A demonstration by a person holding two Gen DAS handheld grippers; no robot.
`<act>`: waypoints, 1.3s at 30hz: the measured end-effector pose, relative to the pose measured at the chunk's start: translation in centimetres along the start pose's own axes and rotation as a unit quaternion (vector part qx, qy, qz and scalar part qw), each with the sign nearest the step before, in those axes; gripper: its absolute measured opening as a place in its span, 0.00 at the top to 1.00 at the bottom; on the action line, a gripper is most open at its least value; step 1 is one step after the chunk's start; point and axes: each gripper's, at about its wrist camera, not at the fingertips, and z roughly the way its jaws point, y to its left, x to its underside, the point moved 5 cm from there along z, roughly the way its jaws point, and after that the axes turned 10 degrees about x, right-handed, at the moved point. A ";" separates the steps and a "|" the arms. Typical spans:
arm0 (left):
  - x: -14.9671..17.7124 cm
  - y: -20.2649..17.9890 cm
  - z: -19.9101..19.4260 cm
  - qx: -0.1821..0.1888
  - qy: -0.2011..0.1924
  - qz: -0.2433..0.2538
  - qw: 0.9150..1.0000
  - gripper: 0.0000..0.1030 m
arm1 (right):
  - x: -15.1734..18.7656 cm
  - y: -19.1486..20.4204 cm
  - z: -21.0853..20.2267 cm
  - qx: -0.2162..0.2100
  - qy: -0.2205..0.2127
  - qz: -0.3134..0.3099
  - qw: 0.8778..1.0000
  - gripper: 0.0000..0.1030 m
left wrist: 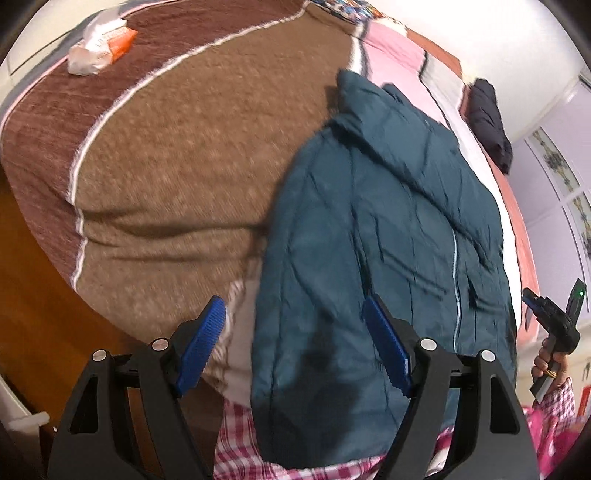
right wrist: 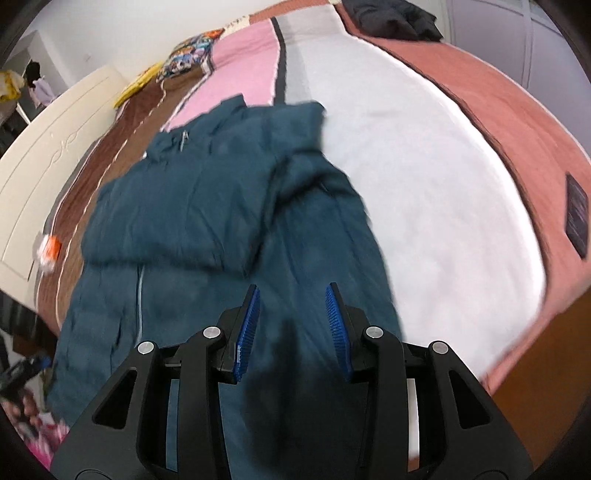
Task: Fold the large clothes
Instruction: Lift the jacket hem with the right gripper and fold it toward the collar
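The left gripper point(left wrist: 295, 325) stands with its jaws spread wide and nothing between the pads. It hangs over the left edge of one teal jacket point(left wrist: 369, 240), which lies flat on the striped blanket point(left wrist: 177, 177). Left of this gripper the brown blanket is bare up to one white and orange packet point(left wrist: 99, 48) at the far edge.

The right gripper point(right wrist: 291, 321) stands with its jaws partly spread and empty, above the jacket's point(right wrist: 221, 206) lower right part. One sleeve lies folded across the chest ahead of it. Right of it the white stripe point(right wrist: 424, 184) lies open. One dark garment point(right wrist: 391, 16) rests at the far end.
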 end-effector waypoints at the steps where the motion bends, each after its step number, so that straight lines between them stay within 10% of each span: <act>1: 0.4 -0.1 0.2 0.003 0.006 0.004 1.000 0.27 | 0.9 -1.1 -0.7 -0.003 0.008 0.008 1.000 0.54; 10: 2.5 -0.3 1.6 0.056 0.044 -0.002 0.997 0.27 | 9.7 -8.5 -3.4 -0.074 0.100 0.145 0.982 0.42; 19: 3.1 -0.2 2.2 0.108 0.049 -0.016 0.993 0.27 | 13.8 -7.5 -3.8 -0.145 0.139 0.171 0.965 0.43; 25: 3.4 -0.3 2.0 0.130 0.040 -0.014 0.991 0.55 | 13.3 -6.4 -4.2 -0.170 0.118 0.164 0.964 0.85; 29: 3.0 -0.1 1.0 0.150 0.022 -0.023 0.988 0.85 | 12.1 -6.1 -5.6 -0.185 0.086 0.169 0.964 0.89; 39: -0.5 -3.1 -2.1 0.174 -0.046 -0.008 0.984 0.90 | 6.1 -4.9 -8.4 -0.221 0.015 0.187 0.957 0.89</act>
